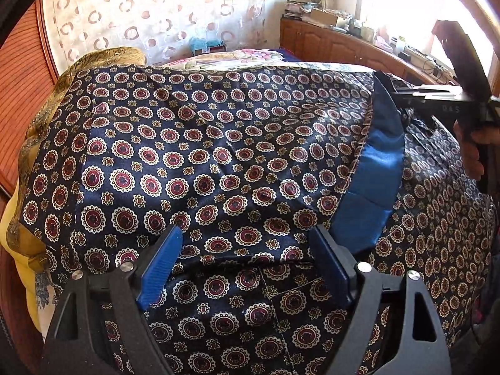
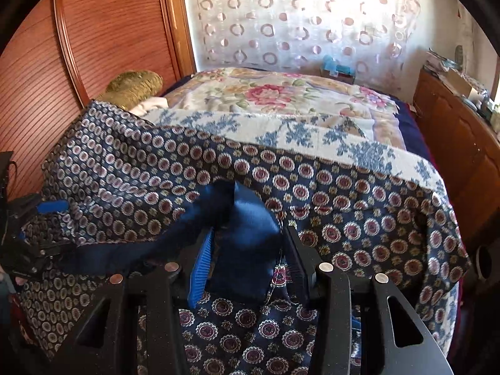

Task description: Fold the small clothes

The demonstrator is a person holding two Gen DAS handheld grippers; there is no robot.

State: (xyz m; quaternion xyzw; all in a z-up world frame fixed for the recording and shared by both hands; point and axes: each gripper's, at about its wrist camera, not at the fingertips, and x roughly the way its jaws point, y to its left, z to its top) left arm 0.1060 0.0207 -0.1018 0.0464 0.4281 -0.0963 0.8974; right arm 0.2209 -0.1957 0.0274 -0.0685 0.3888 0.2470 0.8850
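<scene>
Wood panelling and a ring-patterned curtain point(image 2: 297, 22) back a bed point(image 2: 281, 100) with a floral cover. Across its near edge lies the dark medallion-print garment point(image 1: 218, 156), long axis running nine to three o'clock. The left gripper point(image 1: 247, 250) hovers over it, jaws wide apart, cloth at twelve o'clock. At three o'clock, the garment's blue satin band point(image 2: 250, 218) is clamped in the right gripper point(image 2: 247, 262), the nearer hand for the coming fold.

Patterned garment point(image 1: 200, 156) covers the near bed.
Beyond it the floral bedspread point(image 2: 281, 100) lies open; the wooden headboard point(image 2: 103, 40), gold cushion point(image 2: 137, 86) and cluttered cabinet point(image 2: 459, 131) bound the sides.
</scene>
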